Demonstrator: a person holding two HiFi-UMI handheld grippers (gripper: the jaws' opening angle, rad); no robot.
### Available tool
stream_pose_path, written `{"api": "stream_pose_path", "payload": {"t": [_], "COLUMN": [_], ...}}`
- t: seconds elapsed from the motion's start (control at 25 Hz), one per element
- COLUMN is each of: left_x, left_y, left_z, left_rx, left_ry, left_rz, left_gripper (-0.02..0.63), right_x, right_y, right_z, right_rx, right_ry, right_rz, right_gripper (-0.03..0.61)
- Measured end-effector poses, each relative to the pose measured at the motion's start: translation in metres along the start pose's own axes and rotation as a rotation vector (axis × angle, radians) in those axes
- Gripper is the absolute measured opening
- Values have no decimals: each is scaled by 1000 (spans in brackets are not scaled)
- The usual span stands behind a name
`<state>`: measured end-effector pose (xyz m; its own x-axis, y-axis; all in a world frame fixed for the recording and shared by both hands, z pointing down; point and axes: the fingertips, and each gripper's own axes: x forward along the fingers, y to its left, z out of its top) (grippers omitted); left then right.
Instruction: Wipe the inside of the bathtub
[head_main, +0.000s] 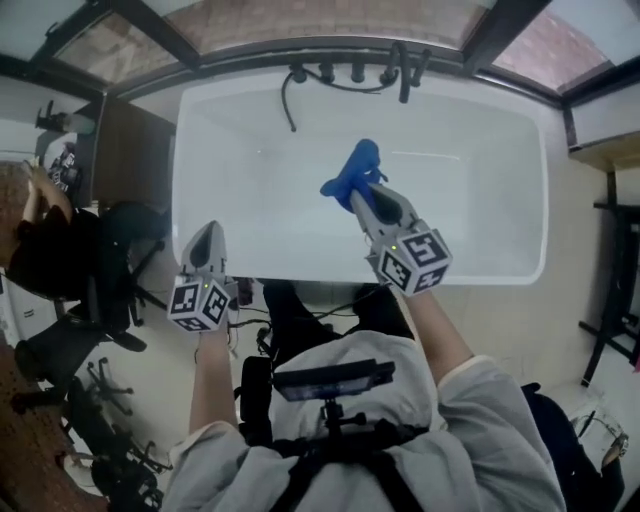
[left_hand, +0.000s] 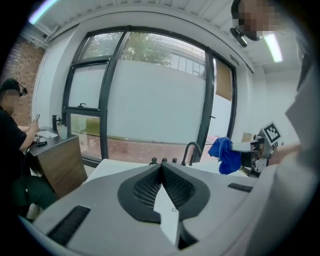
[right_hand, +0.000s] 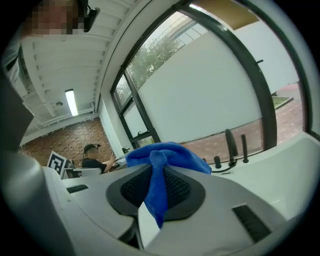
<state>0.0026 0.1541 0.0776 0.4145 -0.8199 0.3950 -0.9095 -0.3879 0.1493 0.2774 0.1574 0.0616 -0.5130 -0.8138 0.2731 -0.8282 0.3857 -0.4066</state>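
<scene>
1. Big windows (left_hand: 150, 95) with dark frames stand behind the white bathtub (head_main: 480, 210). A red brick wall (right_hand: 60, 140) shows far off in the right gripper view.
2. That bathtub fills the middle of the head view, right in front of you.
3. You have a person (head_main: 40, 245) in dark clothes sitting off to your left, well apart from the bathtub.
4. Your right gripper (head_main: 357, 195) reaches out over the inside of the bathtub. Its jaws are closed tight on a blue cloth (head_main: 356, 168).
5. Your left gripper (head_main: 207, 230) is by the near left corner of the bathtub. Its jaws are pressed together with nothing in them.
6. Your blue cloth bunches up past the right gripper's tips, over the bathtub floor.
7. Dark taps (head_main: 403, 68) sit on the far rim.
</scene>
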Motion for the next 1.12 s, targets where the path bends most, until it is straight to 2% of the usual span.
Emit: {"api": "stream_pose_path", "payload": {"t": [0.16,0.4,0.52,0.68,0.84,1.12], "left_x": [-18,-27,-32,-49,-60,-75], "left_y": [-34,-61,-53,-33,-21,13], "left_z": [25,34,41,44,48,48], "left_rx": [0,37,60,85,125,136], "left_ry": [-7,6,-6,-11,-19,-14], "left_rz": [-43,-184,-241,-287,-325,-352], "left_gripper": [-2,-2,-2,-2,-2,-2], "right_x": [-58,-116,-129,-134,-139,-122], "right_y": [-18,-18,0,38,54,81], "right_z": [20,15,2,-17,-35,-42], "right_rx": [-74,-75,-59,-78,-53,-21], "right_ry": [-7,-52,-67,-40,-37,-31], "right_rz": [-109,-297,-374,-418,-480,-521], "right_gripper": [65,66,66,66,66,69]}}
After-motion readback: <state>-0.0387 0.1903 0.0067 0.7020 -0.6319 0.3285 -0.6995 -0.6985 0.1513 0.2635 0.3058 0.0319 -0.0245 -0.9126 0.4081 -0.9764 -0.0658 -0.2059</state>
